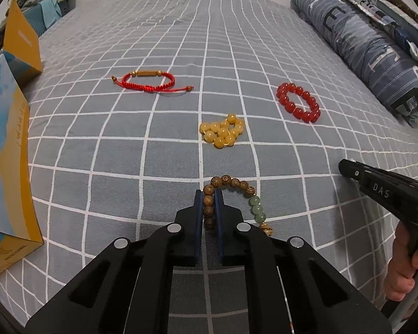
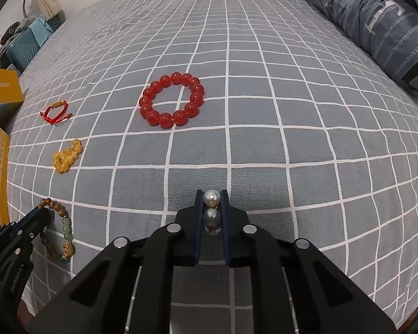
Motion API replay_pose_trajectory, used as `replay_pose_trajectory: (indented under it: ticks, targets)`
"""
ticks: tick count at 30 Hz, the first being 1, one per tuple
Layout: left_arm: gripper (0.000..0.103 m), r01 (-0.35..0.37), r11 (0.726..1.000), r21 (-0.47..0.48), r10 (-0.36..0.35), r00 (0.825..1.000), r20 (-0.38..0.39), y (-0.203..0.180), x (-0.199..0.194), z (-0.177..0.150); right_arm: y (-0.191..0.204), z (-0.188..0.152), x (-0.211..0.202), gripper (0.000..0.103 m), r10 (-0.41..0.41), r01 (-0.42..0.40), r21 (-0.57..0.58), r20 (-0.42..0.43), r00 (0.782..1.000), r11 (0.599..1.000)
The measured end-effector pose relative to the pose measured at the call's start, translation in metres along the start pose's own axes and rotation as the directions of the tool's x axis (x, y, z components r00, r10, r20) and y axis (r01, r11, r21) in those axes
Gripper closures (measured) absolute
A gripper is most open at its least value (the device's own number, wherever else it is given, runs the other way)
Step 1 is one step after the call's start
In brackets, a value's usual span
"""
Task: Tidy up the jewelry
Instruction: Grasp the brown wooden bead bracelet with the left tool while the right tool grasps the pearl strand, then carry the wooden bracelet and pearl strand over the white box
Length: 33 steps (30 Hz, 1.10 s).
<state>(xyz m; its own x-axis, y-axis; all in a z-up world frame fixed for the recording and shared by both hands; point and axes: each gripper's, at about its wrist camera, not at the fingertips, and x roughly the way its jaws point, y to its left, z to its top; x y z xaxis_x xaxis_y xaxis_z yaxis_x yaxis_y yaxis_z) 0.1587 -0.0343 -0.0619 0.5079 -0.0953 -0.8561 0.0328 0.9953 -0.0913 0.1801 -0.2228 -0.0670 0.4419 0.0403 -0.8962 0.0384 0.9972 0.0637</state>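
Note:
My left gripper (image 1: 209, 197) is shut on a wooden bead bracelet (image 1: 238, 186) with green beads, which lies on the checked bedspread; several brown beads sit between its pads. My right gripper (image 2: 212, 197) is shut on a pearl piece (image 2: 211, 198), with three pearls in a row between the blue pads. The wooden bracelet (image 2: 65, 226) and the left gripper (image 2: 37, 214) show at the lower left of the right wrist view. A red bead bracelet (image 2: 172, 99), a heap of yellow beads (image 1: 223, 131) and a red cord bracelet (image 1: 149, 79) lie loose on the bed.
A yellow and blue box (image 1: 5, 144) stands open at the bed's left edge, with its lid (image 1: 21, 39) behind. A folded blue quilt (image 1: 359, 41) runs along the right side. A hand (image 1: 404, 261) holds the right gripper's handle.

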Motion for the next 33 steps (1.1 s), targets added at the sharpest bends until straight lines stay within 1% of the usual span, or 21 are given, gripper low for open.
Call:
replay_pose_trajectory:
  ticks: [13,22,29,33]
  targets:
    - [0.096,0.022,1.0,-0.002,-0.022,0.997,0.074,0.001,-0.035,0.002,0.005,0.0,-0.028,0.093,0.015,-0.014,-0.008,0.085,0.996,1.0]
    - [0.096,0.003,1.0,-0.002,-0.003,0.991,0.132,0.008,-0.065,0.002,0.017,-0.005,-0.054,0.093,0.024,-0.02,-0.034,0.135,0.991,0.999]
    - [0.096,-0.015,1.0,-0.014,0.017,0.986,0.168,0.017,-0.092,0.0,0.033,-0.01,-0.082,0.093,0.037,-0.027,-0.061,0.174,0.984,0.998]
    - [0.096,-0.037,0.999,-0.025,0.041,0.982,0.187,0.025,-0.108,-0.003,0.043,-0.013,-0.096,0.093,0.044,-0.031,-0.07,0.191,0.981,0.997]
